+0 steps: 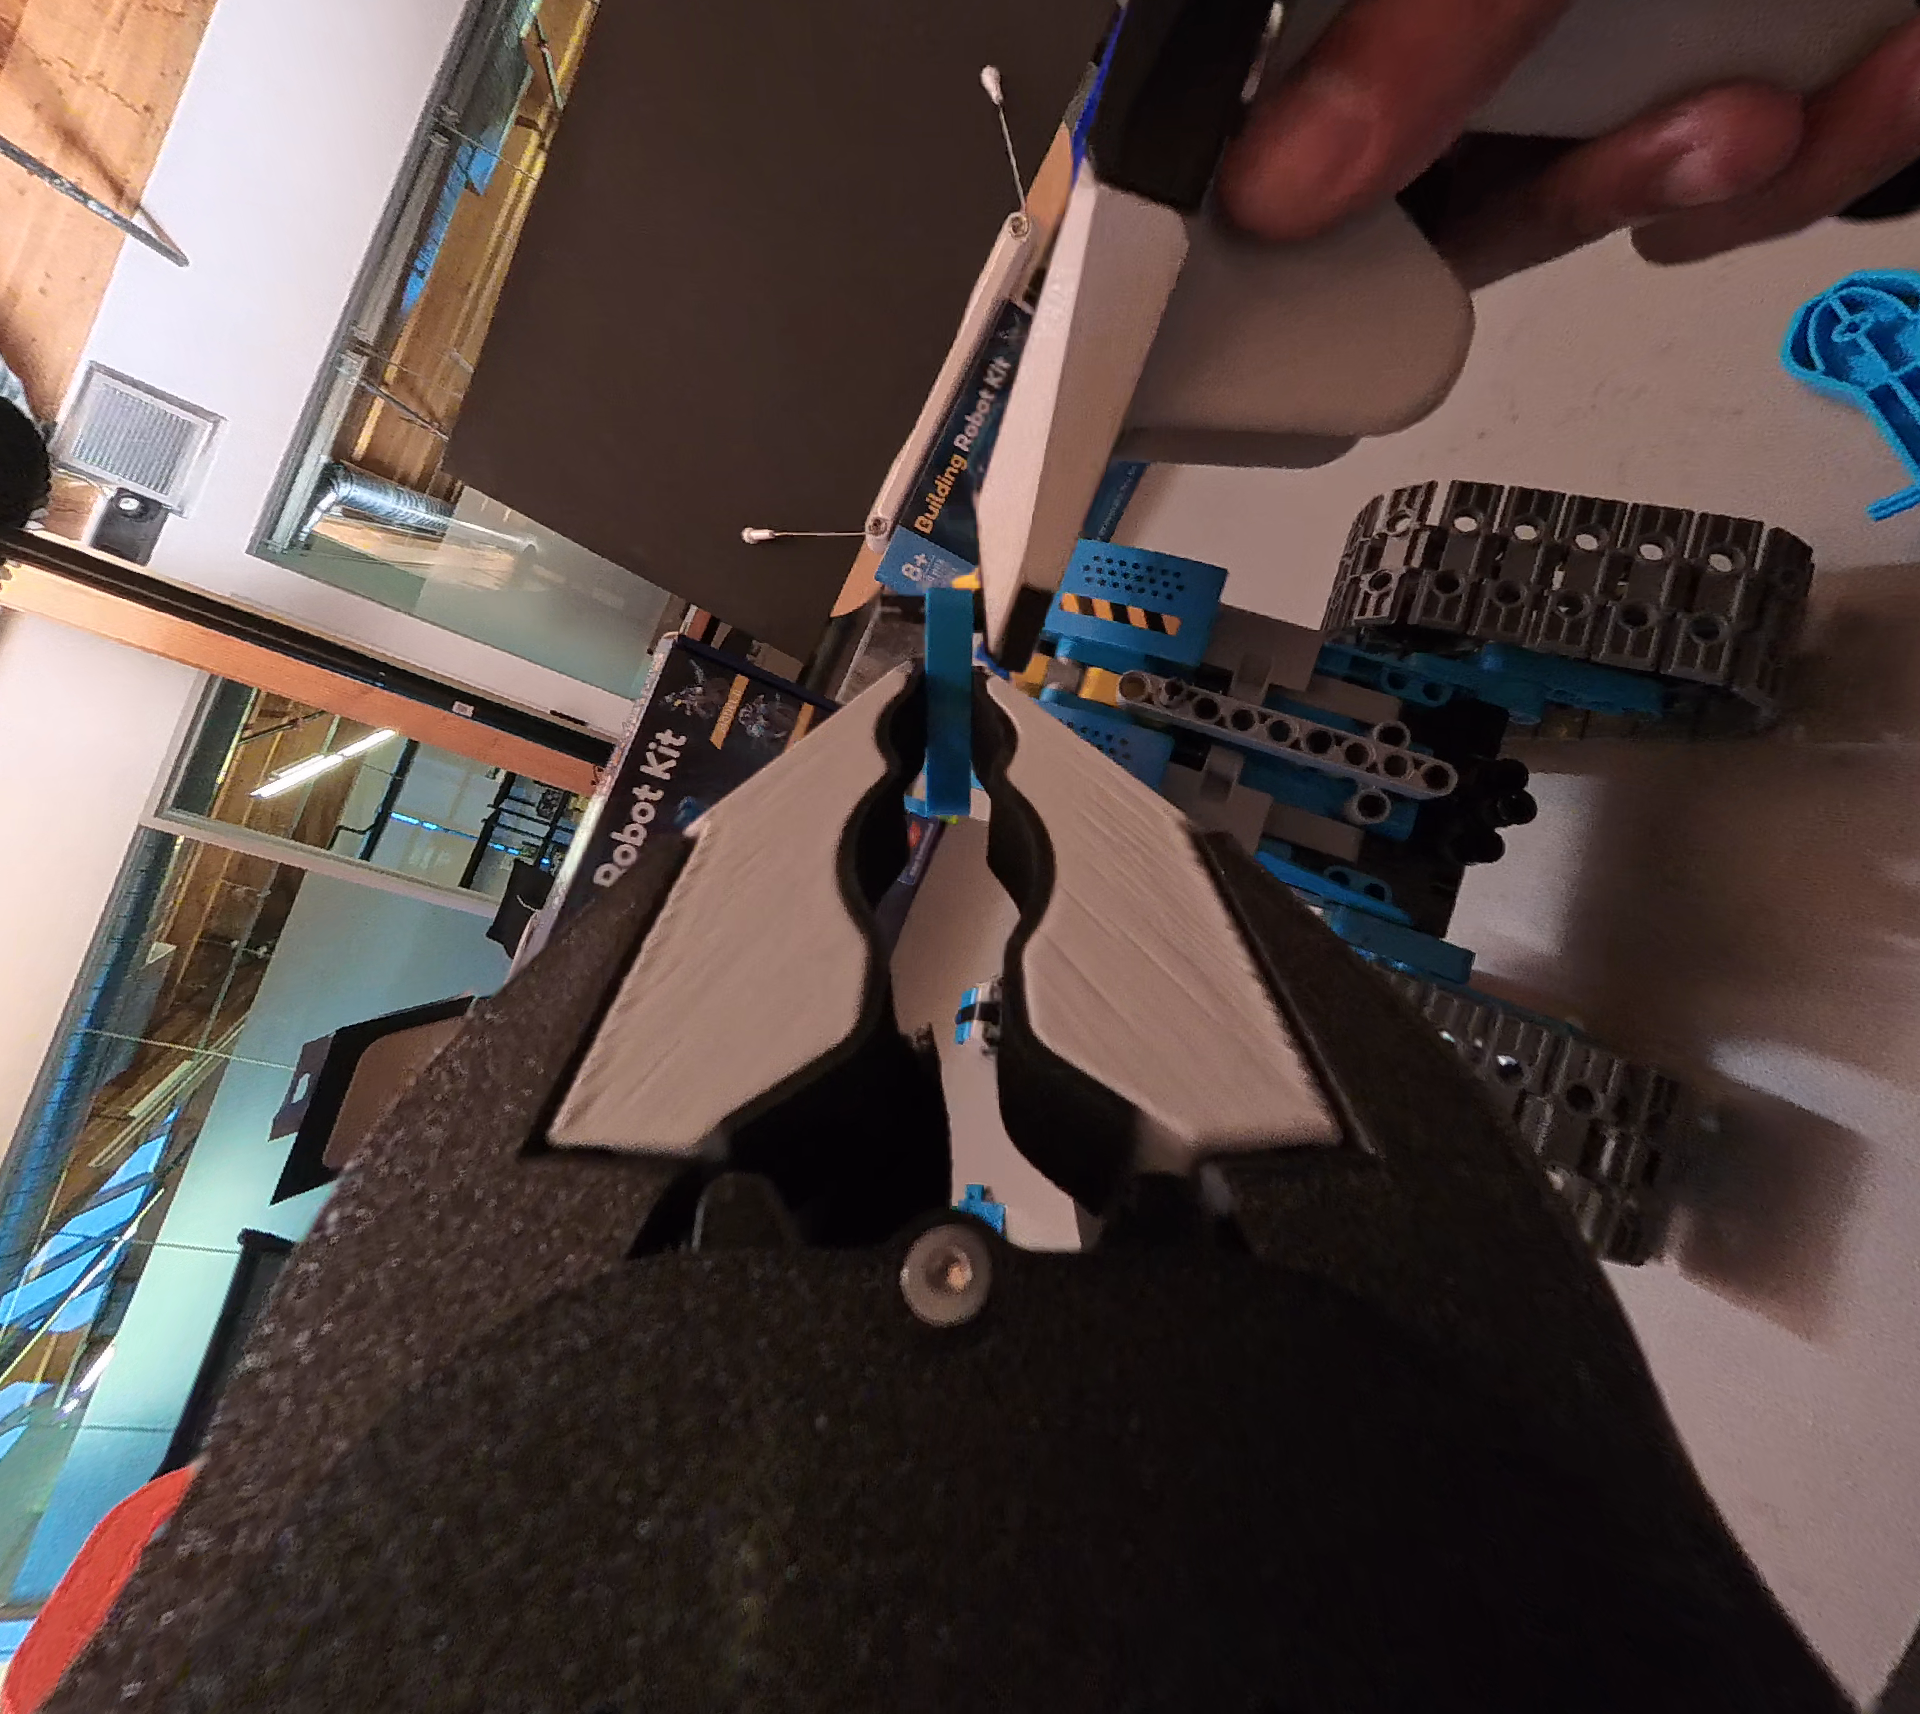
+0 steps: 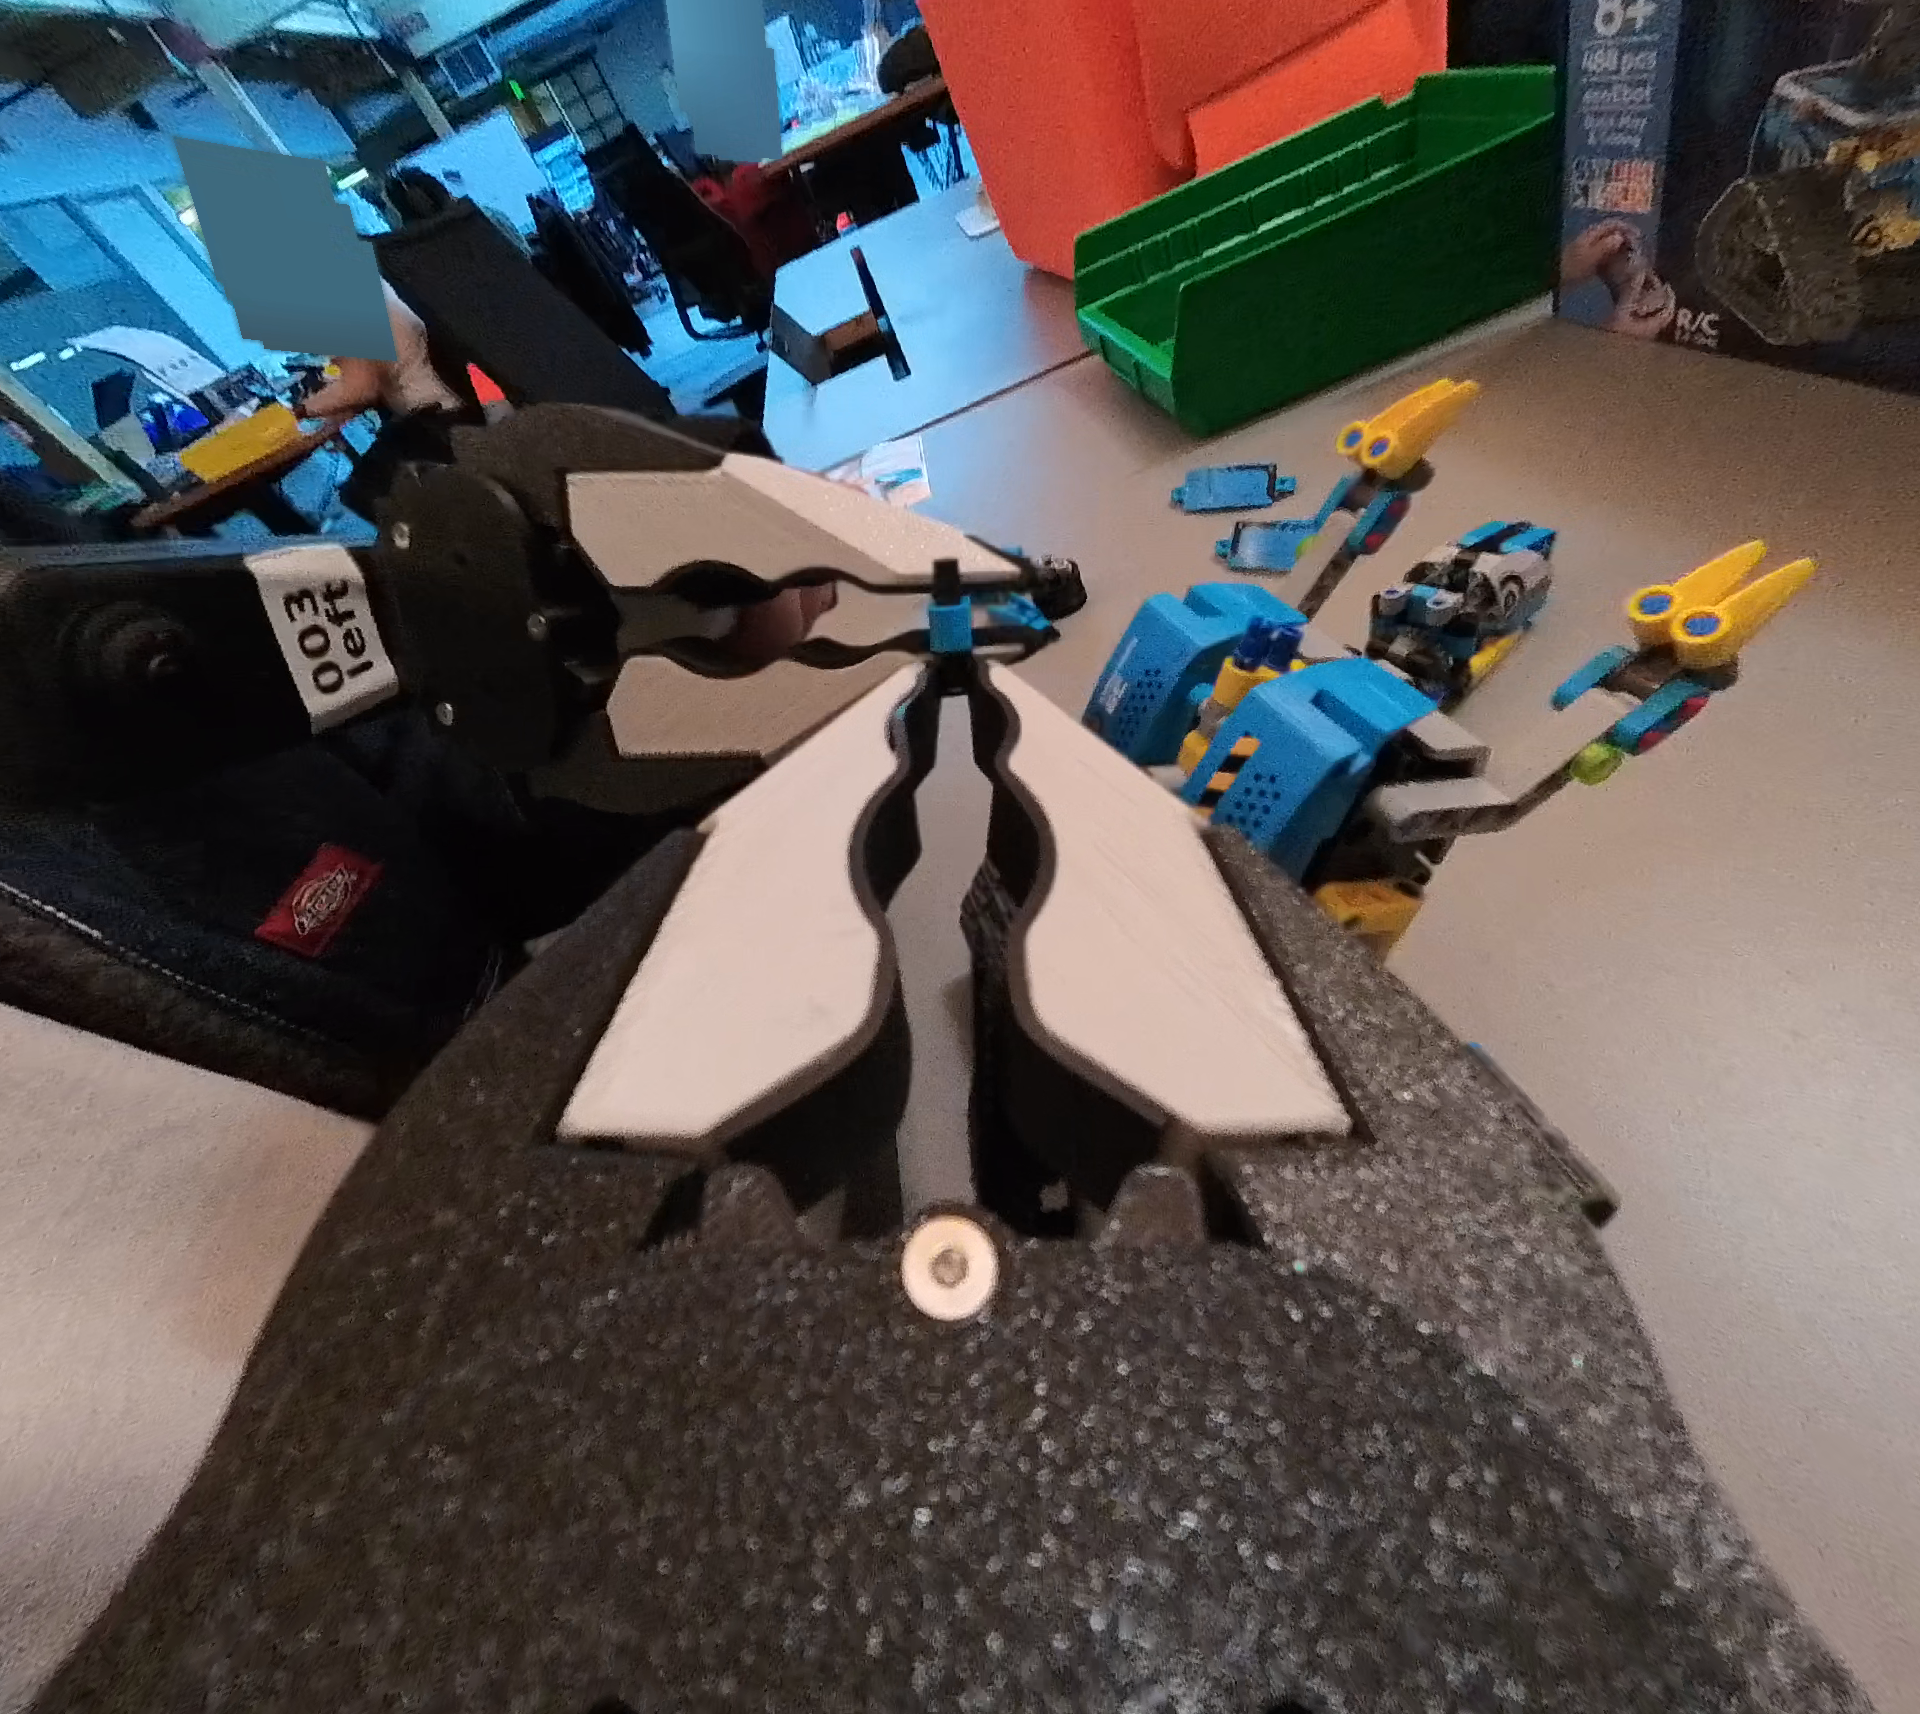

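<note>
My left gripper (image 1: 948, 690) is shut on a thin blue building-kit beam (image 1: 945, 734) held upright between its white fingertips. My right gripper (image 2: 951, 677) is shut on a small black pin under a blue bush (image 2: 948, 628) of the same small piece. In the right wrist view the left gripper (image 2: 1023, 599) comes in from the left and meets my right fingertips at that piece. In the left wrist view the right gripper (image 1: 1013, 636), held by a hand (image 1: 1455, 43), reaches down from the upper right. Just behind stands a blue and grey tracked robot model (image 1: 1278, 729), which also shows in the right wrist view (image 2: 1278, 729).
On the pale table (image 2: 1662, 1041) lie loose blue panels (image 2: 1231, 488), a small model car (image 2: 1465, 594) and two arms with yellow claws (image 2: 1714, 604). A green bin (image 2: 1299, 293), an orange bin (image 2: 1195, 2) and a kit box (image 2: 1766, 85) stand behind. A blue wheel part (image 1: 1860, 345) lies aside. Less than 4 cm separates the two grippers' tips. Both grippers' tips are roughly 25 cm from the small model car (image 2: 1465, 594).
</note>
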Tool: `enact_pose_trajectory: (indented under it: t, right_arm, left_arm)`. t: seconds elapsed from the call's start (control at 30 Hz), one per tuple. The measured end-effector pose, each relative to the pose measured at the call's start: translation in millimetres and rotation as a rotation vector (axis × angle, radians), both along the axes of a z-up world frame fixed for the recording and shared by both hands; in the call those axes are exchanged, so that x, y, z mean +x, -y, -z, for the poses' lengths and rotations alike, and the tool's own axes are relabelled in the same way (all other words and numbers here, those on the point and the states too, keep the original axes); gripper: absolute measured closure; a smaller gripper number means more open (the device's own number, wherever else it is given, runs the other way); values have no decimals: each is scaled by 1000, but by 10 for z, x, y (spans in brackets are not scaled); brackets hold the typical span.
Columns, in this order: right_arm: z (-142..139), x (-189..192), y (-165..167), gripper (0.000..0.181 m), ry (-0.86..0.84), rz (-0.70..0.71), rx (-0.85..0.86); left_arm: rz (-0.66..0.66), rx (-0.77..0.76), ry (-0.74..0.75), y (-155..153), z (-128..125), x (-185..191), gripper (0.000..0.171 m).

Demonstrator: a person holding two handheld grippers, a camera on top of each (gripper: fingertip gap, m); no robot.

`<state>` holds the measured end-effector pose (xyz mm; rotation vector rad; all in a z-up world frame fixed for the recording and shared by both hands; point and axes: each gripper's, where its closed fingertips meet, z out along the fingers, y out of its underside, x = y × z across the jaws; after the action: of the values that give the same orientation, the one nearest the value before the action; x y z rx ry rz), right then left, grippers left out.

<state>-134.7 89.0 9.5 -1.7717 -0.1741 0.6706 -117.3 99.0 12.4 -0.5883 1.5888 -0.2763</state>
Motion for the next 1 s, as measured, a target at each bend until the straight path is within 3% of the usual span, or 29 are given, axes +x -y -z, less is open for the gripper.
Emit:
enact_pose_trajectory:
  t: [0.17, 0.37, 0.4, 0.47, 0.5, 0.53, 0.6, 0.7, 0.83, 1.0]
  right_arm:
    - [90, -12, 64, 177, 27, 1, -88]
    - [88, 10, 77, 177, -6, 0, -148]
    - [148, -4, 91, 178, 9, -15, -189]
    - [758, -35, 168, 178, 209, -40, -409]
    - [902, -131, 193, 177, 182, -64, -434]
    - [838, -115, 155, 178, 141, -23, -373]
    - [662, 73, 160, 178, 156, 54, -312]
    - [665, 219, 286, 177, 130, 57, -345]
    - [597, 730, 527, 177, 145, 192, -293]
    - [1095, 2287, 1382, 176, 354, 636, -514]
  left_arm:
    - [54, -393, -15, 61, 63, 1, 163]
    - [-2, -339, 72, 59, 31, 18, 163]
    - [-22, -388, 111, 3, -15, 9, 163]
    - [-92, -456, 302, -349, -447, -153, 166]
    - [-100, -470, 322, -485, -608, -215, 166]
    - [-74, -483, 305, -533, -660, -225, 166]
    - [-41, -549, 245, -571, -526, -177, 165]
    - [8, -575, 170, -420, -351, -98, 165]
    - [91, -621, 31, -144, -89, 37, 165]
    - [235, -810, -70, 282, 79, 129, 165]
